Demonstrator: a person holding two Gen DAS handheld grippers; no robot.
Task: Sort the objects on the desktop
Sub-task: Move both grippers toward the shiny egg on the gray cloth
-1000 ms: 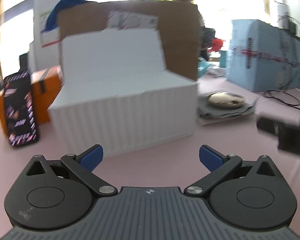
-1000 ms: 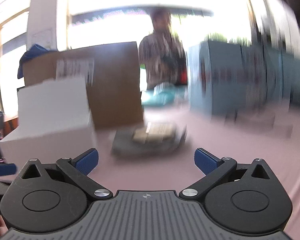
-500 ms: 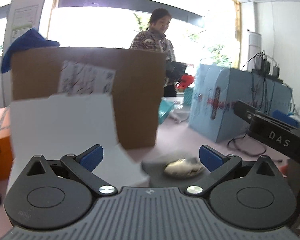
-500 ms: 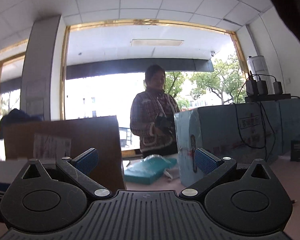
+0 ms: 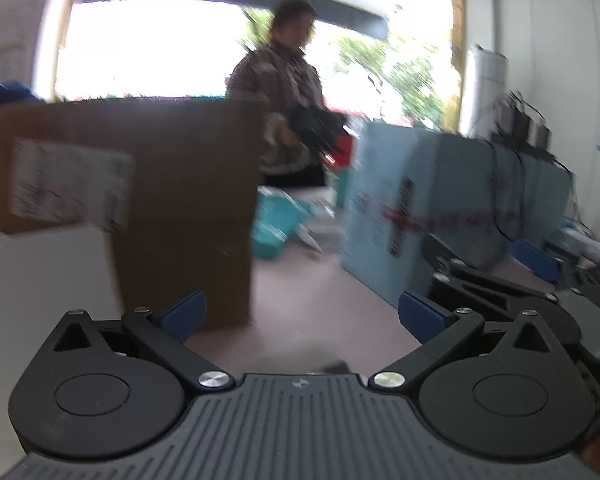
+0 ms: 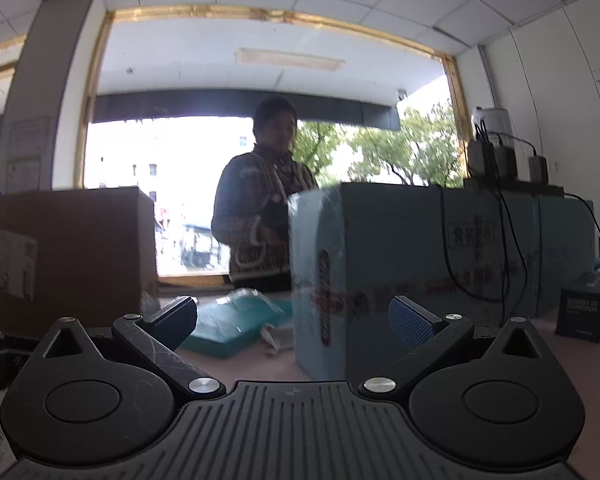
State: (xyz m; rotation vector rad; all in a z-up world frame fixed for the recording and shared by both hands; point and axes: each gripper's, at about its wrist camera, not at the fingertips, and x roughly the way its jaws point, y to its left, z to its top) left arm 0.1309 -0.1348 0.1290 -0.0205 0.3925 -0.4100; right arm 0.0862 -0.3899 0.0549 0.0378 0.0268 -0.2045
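The left gripper (image 5: pixel 302 316) holds its blue-padded jaws spread wide with nothing between them. Just past its body, at 6 o'clock in the left wrist view, a blurred grey shape (image 5: pixel 308 354) lies on the pink tabletop (image 5: pixel 300 280); the blur hides what it is. At 9 o'clock stands a white box (image 5: pixel 40 280), and behind it, from 10 to 12 o'clock, a tall brown cardboard box (image 5: pixel 180 200) with a white label (image 5: pixel 68 184). At 3 o'clock the other gripper's black linkage and blue pad (image 5: pixel 534 254) reach into the picture from the right edge. A pale blue carton (image 5: pixel 440 200) with red markings fills the 1 to 2 o'clock region, and a teal package (image 5: pixel 274 226) lies on the table between the two big boxes, near 12 o'clock.

The right gripper (image 6: pixel 292 318) is likewise spread apart and empty, pointing level across the table. Straight ahead and to 2 o'clock in its view rises the same pale blue carton (image 6: pixel 420 260), with black cables (image 6: pixel 504 240) draped over its side. The teal package (image 6: pixel 228 326) lies flat at 11 o'clock, a crumpled clear wrapper (image 6: pixel 276 334) just beside it. The brown cardboard box (image 6: pixel 80 256) stands at 9 o'clock. A small dark box (image 6: pixel 586 308) sits at 3 o'clock on the table. Beyond the table, at 12 o'clock, a person (image 6: pixel 264 216) in a patterned sweater stands before a bright window (image 6: pixel 160 168).
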